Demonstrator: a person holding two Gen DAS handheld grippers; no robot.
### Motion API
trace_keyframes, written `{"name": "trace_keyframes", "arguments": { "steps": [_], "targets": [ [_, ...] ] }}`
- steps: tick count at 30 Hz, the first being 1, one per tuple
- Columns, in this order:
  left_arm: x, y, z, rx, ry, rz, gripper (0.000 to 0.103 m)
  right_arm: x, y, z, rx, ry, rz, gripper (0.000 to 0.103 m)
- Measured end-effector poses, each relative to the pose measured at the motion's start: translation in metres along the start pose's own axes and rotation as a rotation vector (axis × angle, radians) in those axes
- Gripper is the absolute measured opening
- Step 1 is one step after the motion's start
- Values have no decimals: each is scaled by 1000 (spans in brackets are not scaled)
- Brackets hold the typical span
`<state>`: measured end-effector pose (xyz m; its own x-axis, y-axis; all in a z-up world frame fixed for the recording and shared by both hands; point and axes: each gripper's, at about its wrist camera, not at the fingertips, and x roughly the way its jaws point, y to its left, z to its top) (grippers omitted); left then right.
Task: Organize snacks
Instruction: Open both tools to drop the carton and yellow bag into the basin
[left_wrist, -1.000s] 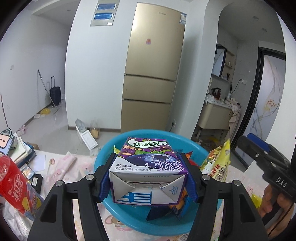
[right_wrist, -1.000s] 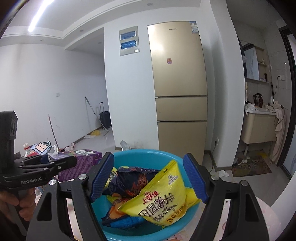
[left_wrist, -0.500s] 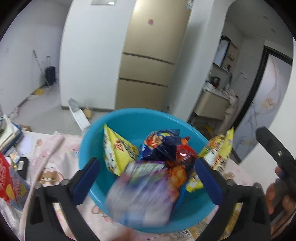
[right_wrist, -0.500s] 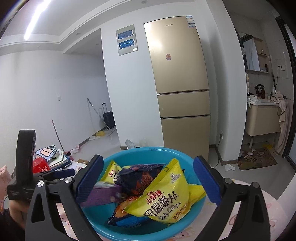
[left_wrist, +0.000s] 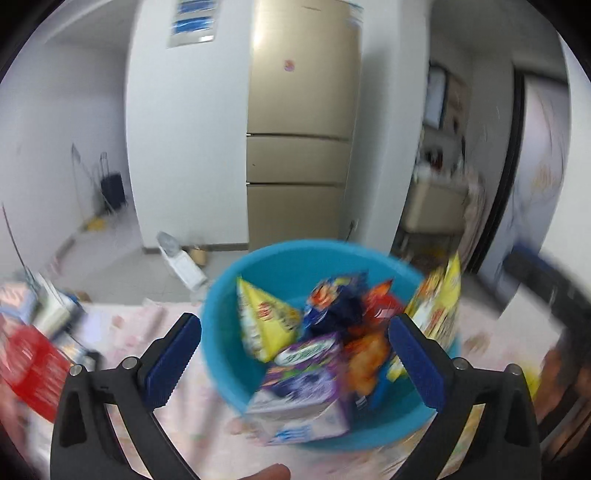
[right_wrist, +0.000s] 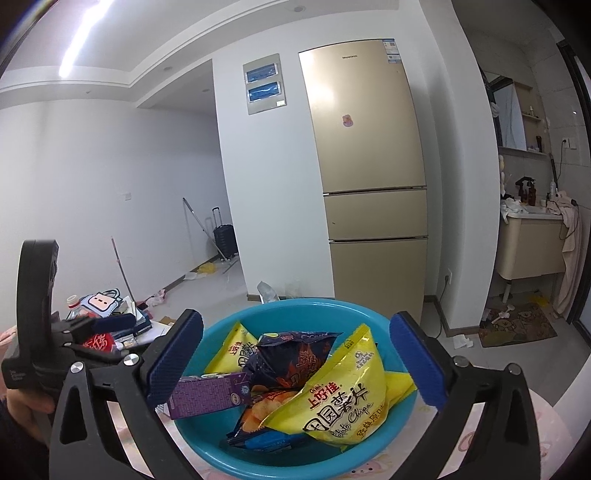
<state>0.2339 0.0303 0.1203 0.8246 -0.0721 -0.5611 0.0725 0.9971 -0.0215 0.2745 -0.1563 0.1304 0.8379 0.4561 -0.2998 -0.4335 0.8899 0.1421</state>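
- Blue-padded black left gripper (left_wrist: 294, 354): jaws spread wide, nothing between them; the left view is motion-blurred.
- Blue-padded black right gripper (right_wrist: 295, 354): jaws likewise wide apart and gripping nothing, framing the basin.
- Purple rectangular drink carton (left_wrist: 301, 393): free of both grippers, lying tilted across the near left rim of the round blue plastic basin (right_wrist: 369, 312), one end overhanging the rim; in the right view it (right_wrist: 210, 393) sits just beside the right gripper's left pad.
- Large yellow potato-chip bag (right_wrist: 343, 398): propped in the basin's right half, leaning over the other packets.
- Dark blue snack bag (right_wrist: 291, 356): in the basin centre, behind the yellow bag.
- Smaller yellow packet (right_wrist: 236, 349): against the basin's far left wall.
- Pink patterned tablecloth (left_wrist: 122, 332): under the basin.
- Tall gold three-door refrigerator (right_wrist: 369, 184): against the far wall, well behind the basin.
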Motion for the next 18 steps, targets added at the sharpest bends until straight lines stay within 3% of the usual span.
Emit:
{"name": "trace_keyframes", "arguments": {
  "steps": [2, 4, 7, 15, 18],
  "targets": [
    [-3, 0, -9, 131, 34, 15, 103, -1, 1, 0, -3, 1, 1, 101],
    [-3, 8, -16, 165, 58, 50, 103, 0, 1, -1, -1, 2, 2, 102],
    [5, 23, -23, 134, 123, -19, 103, 1, 2, -1, 4, 6, 0, 102],
    [64, 22, -44, 136, 271, 69, 103, 4, 5, -3, -7, 17, -1, 102],
    [79, 23, -47, 86, 295, 51, 103, 5, 7, -5, -8, 21, -1, 102]
  ]
}}
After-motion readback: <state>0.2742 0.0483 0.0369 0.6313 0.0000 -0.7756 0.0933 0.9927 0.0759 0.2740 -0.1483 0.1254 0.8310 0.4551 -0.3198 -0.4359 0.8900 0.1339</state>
